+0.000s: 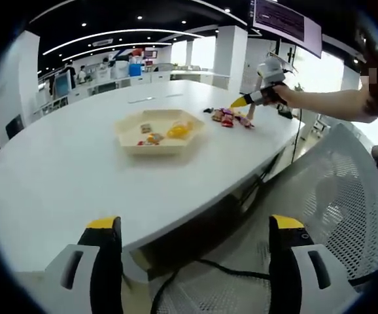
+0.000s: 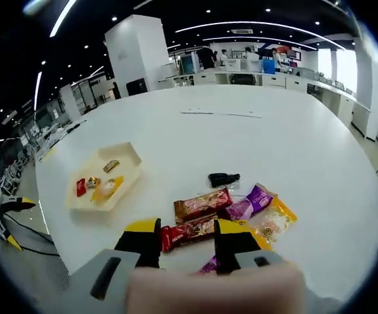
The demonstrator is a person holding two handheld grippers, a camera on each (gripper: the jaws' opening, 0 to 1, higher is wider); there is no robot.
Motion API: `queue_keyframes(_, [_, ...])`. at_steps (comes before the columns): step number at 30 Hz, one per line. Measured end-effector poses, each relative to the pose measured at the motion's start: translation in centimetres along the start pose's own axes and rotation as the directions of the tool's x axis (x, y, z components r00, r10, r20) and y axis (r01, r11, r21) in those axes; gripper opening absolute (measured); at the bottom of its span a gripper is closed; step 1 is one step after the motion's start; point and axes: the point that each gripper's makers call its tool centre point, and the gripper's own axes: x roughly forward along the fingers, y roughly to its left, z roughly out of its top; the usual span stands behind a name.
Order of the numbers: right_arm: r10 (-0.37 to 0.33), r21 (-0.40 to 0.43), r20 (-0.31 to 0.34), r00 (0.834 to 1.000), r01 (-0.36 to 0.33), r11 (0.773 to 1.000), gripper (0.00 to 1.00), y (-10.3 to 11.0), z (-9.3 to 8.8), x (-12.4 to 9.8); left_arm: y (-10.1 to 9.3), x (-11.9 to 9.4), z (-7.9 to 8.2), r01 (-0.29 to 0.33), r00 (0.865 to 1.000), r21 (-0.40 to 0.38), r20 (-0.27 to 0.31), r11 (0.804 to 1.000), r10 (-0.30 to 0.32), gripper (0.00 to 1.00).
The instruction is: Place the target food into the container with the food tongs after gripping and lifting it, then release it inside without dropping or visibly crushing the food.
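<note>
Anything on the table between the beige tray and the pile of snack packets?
No, bare white tabletop separates the tray from the snack packets in the right gripper view; the small black object sits beyond the packets.

One tray (image 2: 131,161), five snack packets (image 2: 203,204)

I'm in a big open-plan office, pretty sure. I'm at a huge white table (image 2: 254,131) with a mesh chair (image 1: 346,216) pulled up beside it. Black ceiling with long curved light strips (image 1: 110,36), a white pillar (image 2: 137,55), a screen (image 1: 284,19) mounted up high, and desks with monitors (image 2: 190,63) further back.
</note>
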Motion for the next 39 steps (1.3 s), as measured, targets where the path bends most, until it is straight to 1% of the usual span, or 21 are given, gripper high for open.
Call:
queue_keyframes(4, [-0.029, 0.008, 0.000, 1.000, 0.029, 1.000, 0.32, -1.2, -0.1, -0.2, 0.0, 0.0, 0.0, 0.000, 1.000, -0.001, 0.000, 1.000, 0.000, 0.90])
queue_keyframes(6, [-0.034, 0.016, -0.025, 0.999, 0.034, 0.999, 0.32, -1.6, -0.6, 0.1, 0.0, 0.0, 0.0, 0.001, 1.000, -0.002, -0.002, 1.000, -0.001, 0.90])
queue_keyframes(11, [-0.054, 0.014, -0.026, 0.998, 0.054, 0.998, 0.32, -2.0, -0.7, 0.7, 0.0, 0.0, -0.1, 0.003, 1.000, -0.003, -0.006, 1.000, -0.003, 0.90])
queue_keyframes(14, [-0.077, 0.036, -0.031, 0.997, 0.078, 0.996, 0.32, -2.6, -0.8, 1.2, -0.1, 0.0, -0.2, 0.004, 1.000, -0.004, -0.009, 1.000, -0.004, 0.90])
queue_keyframes(17, [-0.122, 0.083, -0.027, 0.992, 0.123, 0.989, 0.32, -3.4, -0.9, 1.5, 0.0, 0.0, -0.2, 0.003, 1.000, -0.005, -0.011, 1.000, -0.003, 0.90])
queue_keyframes(19, [-0.138, 0.095, -0.019, 0.990, 0.139, 0.986, 0.32, -3.8, -0.7, 1.5, 0.0, 0.0, -0.2, 0.002, 1.000, -0.006, -0.013, 1.000, -0.002, 0.90])
queue_keyframes(20, [-0.142, 0.114, -0.021, 0.990, 0.143, 0.983, 0.32, -3.9, -0.7, 1.6, 0.0, 0.0, -0.2, 0.002, 1.000, -0.007, -0.014, 1.000, -0.002, 0.90])
queue_keyframes(30, [-0.185, 0.135, -0.033, 0.982, 0.188, 0.973, 0.32, -4.2, -0.5, 2.7, 0.1, 0.1, -0.3, -0.001, 1.000, -0.010, -0.017, 1.000, 0.001, 0.90])
queue_keyframes(34, [-0.216, 0.132, -0.045, 0.975, 0.220, 0.967, 0.32, -4.2, -1.0, 3.0, 0.1, 0.1, -0.3, -0.002, 1.000, -0.010, -0.018, 1.000, 0.002, 0.90])
queue_keyframes(37, [-0.239, 0.136, -0.045, 0.970, 0.242, 0.961, 0.32, -4.4, -1.0, 3.1, 0.1, 0.1, -0.3, -0.001, 1.000, -0.011, -0.020, 1.000, 0.001, 0.90])
queue_keyframes(39, [-0.251, 0.114, -0.058, 0.966, 0.257, 0.960, 0.31, -4.3, -1.1, 3.2, 0.1, 0.1, -0.3, 0.000, 1.000, -0.010, -0.020, 1.000, 0.000, 0.90])
